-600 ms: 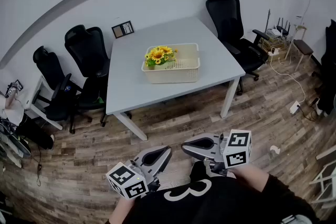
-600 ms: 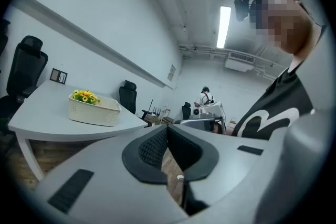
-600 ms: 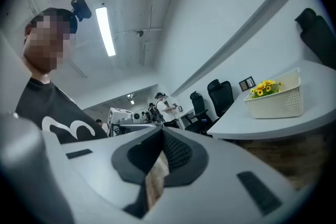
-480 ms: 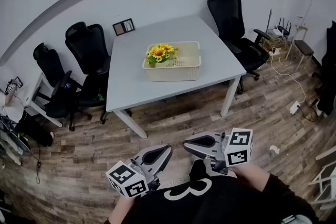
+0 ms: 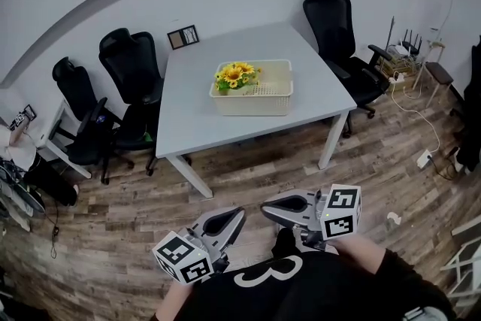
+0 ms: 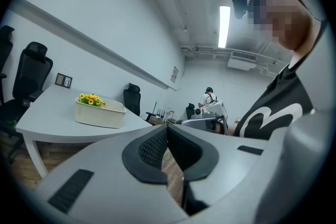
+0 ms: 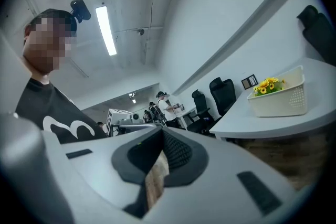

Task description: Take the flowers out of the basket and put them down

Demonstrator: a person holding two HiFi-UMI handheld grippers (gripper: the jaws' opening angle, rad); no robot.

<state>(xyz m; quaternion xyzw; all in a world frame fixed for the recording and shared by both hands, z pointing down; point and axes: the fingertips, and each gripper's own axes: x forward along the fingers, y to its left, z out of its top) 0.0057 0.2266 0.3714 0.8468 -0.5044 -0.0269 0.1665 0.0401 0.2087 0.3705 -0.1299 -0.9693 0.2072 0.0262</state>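
Basket (image 5: 252, 100) shifted right | chairs (image 5: 131, 71) flank table (image 5: 225, 133) | left gripper (image 5: 237, 216), right gripper (image 5: 265, 211) closed, empty

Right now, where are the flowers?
In the head view, the flowers sit in the left end of the basket, which stands on the table at the centre of the picture.

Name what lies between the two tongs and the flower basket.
In the head view, only wooden floor and a bare strip of table lie before the basket.
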